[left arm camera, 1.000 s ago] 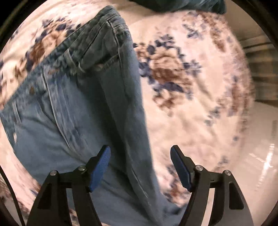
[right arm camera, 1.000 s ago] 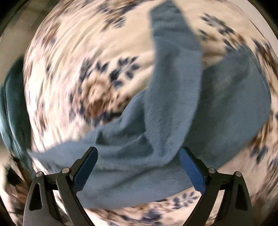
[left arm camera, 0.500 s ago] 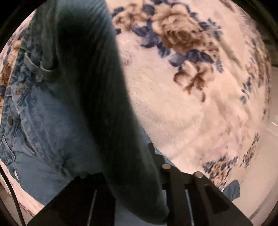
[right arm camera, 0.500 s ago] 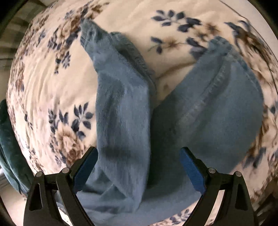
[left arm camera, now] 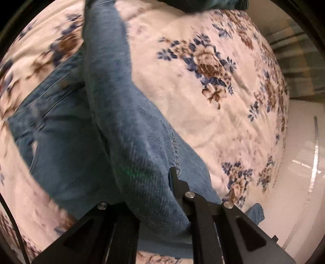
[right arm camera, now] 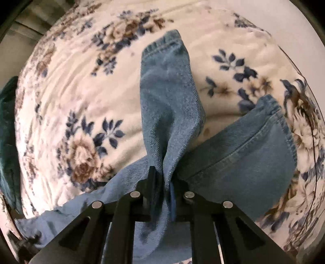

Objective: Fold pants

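While its jaws are closing, the right gripper (right arm camera: 162,182) pinches a bunched fold of the jeans (right arm camera: 170,105); one hemmed leg rises from the grip, the other leg lies beside it on the floral blanket (right arm camera: 81,101). Left gripper (left arm camera: 162,195): clamped tight on a raised denim fold; remaining denim spread beneath it on that blanket. Dark green cloth (left arm camera: 203,5): at the blanket's far edge.

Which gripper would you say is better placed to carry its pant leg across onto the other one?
Probably the right gripper: its jaws are closing on one leg of the jeans, beside the other leg's hem. The left gripper pinches denser denim.
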`<state>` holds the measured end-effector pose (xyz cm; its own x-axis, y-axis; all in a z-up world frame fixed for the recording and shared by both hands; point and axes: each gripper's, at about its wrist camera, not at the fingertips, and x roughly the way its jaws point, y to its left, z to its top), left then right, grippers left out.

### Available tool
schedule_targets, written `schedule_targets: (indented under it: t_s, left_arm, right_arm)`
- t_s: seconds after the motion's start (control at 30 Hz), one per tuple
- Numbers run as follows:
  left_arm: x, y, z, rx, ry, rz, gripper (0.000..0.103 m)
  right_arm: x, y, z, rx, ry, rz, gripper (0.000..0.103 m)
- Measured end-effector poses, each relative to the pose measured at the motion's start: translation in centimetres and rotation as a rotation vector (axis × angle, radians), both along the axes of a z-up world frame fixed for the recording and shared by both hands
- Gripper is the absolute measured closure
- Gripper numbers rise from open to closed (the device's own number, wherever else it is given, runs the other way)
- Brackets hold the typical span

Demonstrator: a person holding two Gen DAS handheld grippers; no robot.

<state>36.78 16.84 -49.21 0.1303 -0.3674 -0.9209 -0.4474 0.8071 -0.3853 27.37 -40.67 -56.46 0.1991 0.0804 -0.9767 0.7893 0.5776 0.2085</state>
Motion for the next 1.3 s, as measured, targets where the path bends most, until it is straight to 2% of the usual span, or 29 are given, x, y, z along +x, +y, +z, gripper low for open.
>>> schedule_targets:
  t_s: [0.2, 0.3, 0.37, 0.4, 0.5, 0.53, 0.57, 0.6, 0.63, 0.73, 0.77, 0.83, 0.93, 1.03, 1.1, 1.17, 1.2, 1.23, 1.3]
  left_arm:
    - [-5.6, 1.9, 2.4, -0.026, -0.044, 0.074, 0.098]
    - [-9.1, 2.9, 2.2, -0.026, -0.038, 0.107, 0.098]
    - [-11.0, 3.3, 0.7, -0.02, -0.013, 0.118, 0.098]
    - [-11.9, 3.5, -0.7, -0.013, 0.004, 0.124, 0.097]
    - [-13.2, 3.6, -4.8, 0.023, 0.059, 0.12, 0.093]
    - [-13.4, 3.5, -5.9, 0.014, 0.078, 0.118, 0.089]
    - [-13.6, 3.3, -6.8, 0.011, 0.103, 0.116, 0.079]
    - [-13.9, 3.1, -7.1, 0.013, 0.121, 0.119, 0.074]
    - [-14.3, 2.9, -7.1, 0.018, 0.13, 0.122, 0.07]
    - [-16.0, 1.8, -5.9, 0.068, 0.143, 0.112, 0.059]
    - [-16.7, 1.5, -5.5, 0.072, 0.144, 0.116, 0.051]
    - [-17.5, 0.5, -4.7, 0.094, 0.139, 0.112, 0.046]
    - [-17.6, -1.7, -4.2, 0.13, 0.107, 0.108, 0.039]
    - [-16.5, -4.3, -4.6, 0.151, 0.106, 0.098, 0.039]
    - [-15.2, -6.3, -4.9, 0.187, 0.096, 0.079, 0.039]
    - [-14.4, -7.3, -5.5, 0.198, 0.093, 0.064, 0.039]
    - [-14.0, -8.0, -5.6, 0.205, 0.09, 0.055, 0.039]
    - [-13.6, -8.8, -5.7, 0.22, 0.09, 0.042, 0.039]
    - [-13.1, -10.3, -5.9, 0.262, 0.09, 0.011, 0.039]
  right_arm:
    - [-5.0, -1.0, 4.2, 0.043, -0.122, -0.084, 0.092]
    - [-8.9, -1.0, 5.3, 0.068, -0.156, -0.115, 0.092]
    - [-10.5, -1.0, 4.8, 0.051, -0.14, -0.118, 0.093]
    - [-11.5, -1.0, 3.4, 0.058, -0.112, -0.123, 0.093]
    - [-13.1, -1.3, -0.9, 0.16, -0.068, -0.161, 0.09]
    - [-13.3, -1.3, -2.2, 0.182, -0.046, -0.158, 0.078]
    - [-13.6, -1.3, -3.3, 0.199, -0.022, -0.155, 0.067]
    - [-14.0, -1.3, -3.8, 0.218, -0.027, -0.159, 0.044]
    - [-14.8, -1.5, -3.9, 0.244, -0.046, -0.179, 0.032]
    - [-16.1, -2.2, -2.8, 0.255, -0.097, -0.191, 0.028]
    - [-16.6, -2.7, -2.1, 0.243, -0.11, -0.196, 0.027]
    - [-17.5, -4.5, -0.5, 0.19, -0.141, -0.233, 0.026]
    - [-18.2, -7.5, 0.0, 0.128, -0.152, -0.286, 0.025]
    - [-18.6, -11.3, -1.4, 0.113, -0.141, -0.368, 0.025]
    - [-18.4, -13.2, -3.5, 0.156, -0.13, -0.405, 0.025]
    - [-17.5, -14.3, -5.1, 0.187, -0.161, -0.394, 0.03]
    - [-16.6, -14.4, -5.5, 0.174, -0.18, -0.344, 0.046]
    - [-16.0, -14.3, -5.5, 0.15, -0.185, -0.282, 0.071]
    - [-15.1, -13.6, -5.2, 0.062, -0.153, -0.174, 0.09]
